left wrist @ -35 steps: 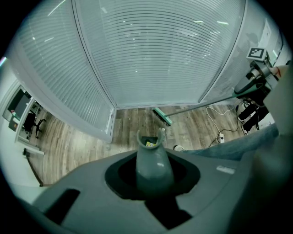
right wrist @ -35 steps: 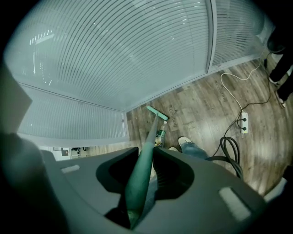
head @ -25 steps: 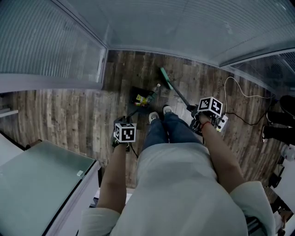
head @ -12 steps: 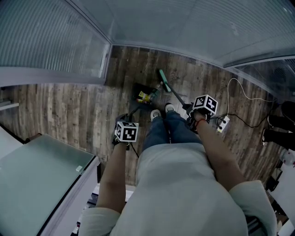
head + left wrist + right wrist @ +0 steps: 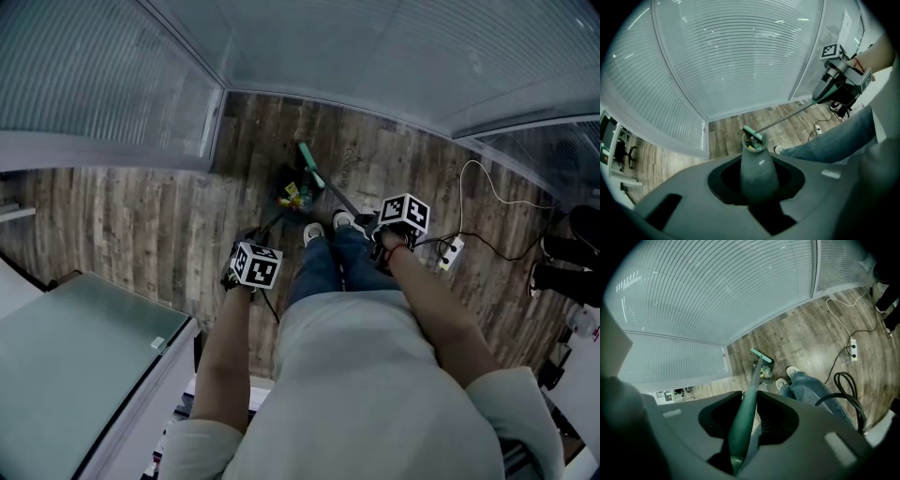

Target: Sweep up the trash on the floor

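Note:
My left gripper (image 5: 242, 255) is shut on the grey dustpan handle (image 5: 758, 172), which runs down to the dark dustpan (image 5: 289, 194) on the wooden floor just ahead of the person's shoes. Yellow and green trash (image 5: 291, 197) lies in the pan. Shut on the green broom handle (image 5: 744, 420) is my right gripper (image 5: 386, 231). The handle slants down and left to the green broom head (image 5: 308, 163), which sits at the pan's far edge. In the left gripper view the broom head (image 5: 753, 134) lies right over the pan's mouth.
Frosted glass walls (image 5: 375, 56) meet in a corner close behind the dustpan. A white power strip (image 5: 449, 253) with cables lies on the floor to the right. A grey cabinet top (image 5: 75, 375) stands at the lower left. Black chair bases (image 5: 562, 272) are at the far right.
The broom head has swept left and nearer, from right of the dustpan onto its far edge. My right gripper moved left with it. The left gripper stayed almost still.

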Demonstrator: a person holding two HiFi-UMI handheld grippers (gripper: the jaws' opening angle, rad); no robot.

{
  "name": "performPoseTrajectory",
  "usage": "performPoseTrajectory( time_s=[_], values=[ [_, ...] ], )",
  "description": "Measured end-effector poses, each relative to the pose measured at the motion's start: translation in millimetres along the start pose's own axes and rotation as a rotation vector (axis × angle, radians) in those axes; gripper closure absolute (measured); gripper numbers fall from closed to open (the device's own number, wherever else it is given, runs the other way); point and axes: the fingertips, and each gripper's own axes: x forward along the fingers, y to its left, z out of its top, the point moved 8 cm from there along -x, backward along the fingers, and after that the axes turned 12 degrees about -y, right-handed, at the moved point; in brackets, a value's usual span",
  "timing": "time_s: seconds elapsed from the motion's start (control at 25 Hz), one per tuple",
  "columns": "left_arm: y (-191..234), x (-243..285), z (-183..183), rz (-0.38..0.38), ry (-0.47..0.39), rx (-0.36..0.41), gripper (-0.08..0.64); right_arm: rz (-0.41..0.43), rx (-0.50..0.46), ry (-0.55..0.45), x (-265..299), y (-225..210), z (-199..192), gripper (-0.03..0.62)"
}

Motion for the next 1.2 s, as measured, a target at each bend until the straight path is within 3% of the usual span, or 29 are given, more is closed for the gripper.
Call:
performPoseTrajectory(
  time_s=[0.2, 0.6, 1.2],
  values=[
    [-8.8, 3.5, 6.2, -0.043, -0.004, 0.043, 0.469, 0.021, -0.004, 0.01, -3.2, 6.8, -9.1, 0.483],
    [-17.9, 8.6, 9.6, -0.05, 0.007, 0.083, 0.469, 0.056, 0.015, 0.024, -15.1, 2.6, -25.7, 0.483],
    [-23.6, 7.1, 7.5, -0.045, 0.006, 0.094, 0.468, 0.049, 0.03, -0.061, -31.6, -9.5, -36.8, 0.482]
  ],
)
